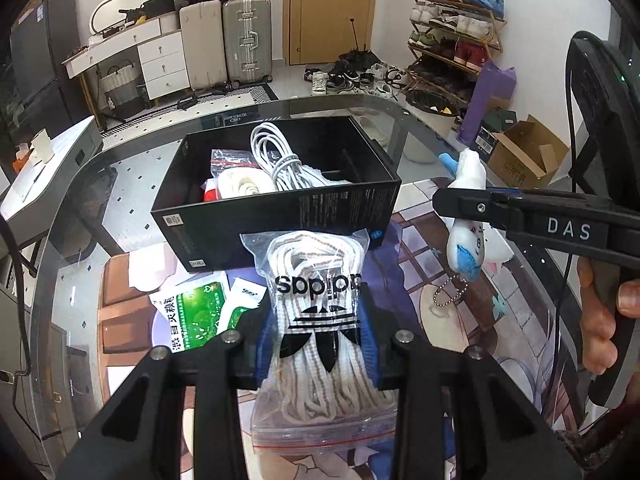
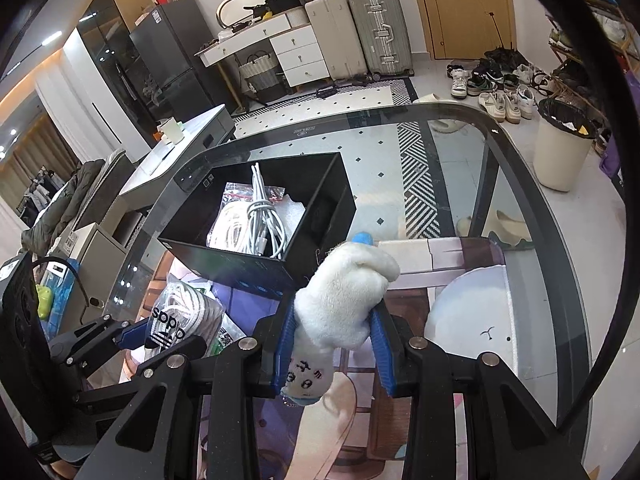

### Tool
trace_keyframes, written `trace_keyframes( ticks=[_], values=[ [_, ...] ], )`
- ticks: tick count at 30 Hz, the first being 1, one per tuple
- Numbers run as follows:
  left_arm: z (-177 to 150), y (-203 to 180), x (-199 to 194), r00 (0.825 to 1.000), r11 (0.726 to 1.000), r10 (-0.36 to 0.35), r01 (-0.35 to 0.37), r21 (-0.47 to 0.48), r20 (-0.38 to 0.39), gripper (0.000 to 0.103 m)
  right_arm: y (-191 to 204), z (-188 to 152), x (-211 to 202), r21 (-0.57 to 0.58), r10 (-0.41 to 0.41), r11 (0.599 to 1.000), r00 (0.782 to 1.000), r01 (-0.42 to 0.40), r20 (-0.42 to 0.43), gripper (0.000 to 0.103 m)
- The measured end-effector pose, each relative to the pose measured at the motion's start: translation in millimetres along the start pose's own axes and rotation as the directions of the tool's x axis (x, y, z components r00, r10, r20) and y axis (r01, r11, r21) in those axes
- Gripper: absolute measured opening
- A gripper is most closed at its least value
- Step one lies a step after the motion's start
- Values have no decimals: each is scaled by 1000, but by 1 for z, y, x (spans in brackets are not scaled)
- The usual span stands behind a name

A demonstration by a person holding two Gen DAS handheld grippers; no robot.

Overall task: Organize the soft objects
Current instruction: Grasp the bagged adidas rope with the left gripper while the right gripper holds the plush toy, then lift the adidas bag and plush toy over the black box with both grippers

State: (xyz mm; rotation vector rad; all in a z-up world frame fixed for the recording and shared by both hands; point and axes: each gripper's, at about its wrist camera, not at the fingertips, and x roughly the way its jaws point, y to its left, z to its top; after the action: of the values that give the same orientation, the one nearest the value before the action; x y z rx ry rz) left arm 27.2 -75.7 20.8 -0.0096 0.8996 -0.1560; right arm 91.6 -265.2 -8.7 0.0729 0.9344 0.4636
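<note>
My left gripper (image 1: pixel 316 344) is shut on a clear zip bag of white laces (image 1: pixel 316 320) with a black logo, held just in front of the black box (image 1: pixel 276 208). It also shows in the right wrist view (image 2: pixel 180 316). My right gripper (image 2: pixel 334 336) is shut on a white and blue plush keychain toy (image 2: pixel 344 304), held above the table to the right of the box (image 2: pixel 320 216). In the left wrist view the toy (image 1: pixel 468 216) hangs from the right gripper (image 1: pixel 452 200). The box holds a coiled white cable (image 1: pixel 280 160), a white roll and a small bag.
The glass table (image 2: pixel 520 184) has an illustrated mat (image 1: pixel 440 280). Green and white packets (image 1: pixel 188 316) lie on the mat left of my left gripper. A bin (image 2: pixel 560 152), shoes and suitcases stand on the floor beyond.
</note>
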Motion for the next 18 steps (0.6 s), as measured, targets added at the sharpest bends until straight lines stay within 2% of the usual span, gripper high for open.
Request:
trace_keyframes(
  ticks=[18],
  values=[
    [29, 25, -24, 996, 1000, 18, -16, -22, 84, 35, 36, 21, -32, -82, 36, 996, 998, -31, 57, 35]
  ],
)
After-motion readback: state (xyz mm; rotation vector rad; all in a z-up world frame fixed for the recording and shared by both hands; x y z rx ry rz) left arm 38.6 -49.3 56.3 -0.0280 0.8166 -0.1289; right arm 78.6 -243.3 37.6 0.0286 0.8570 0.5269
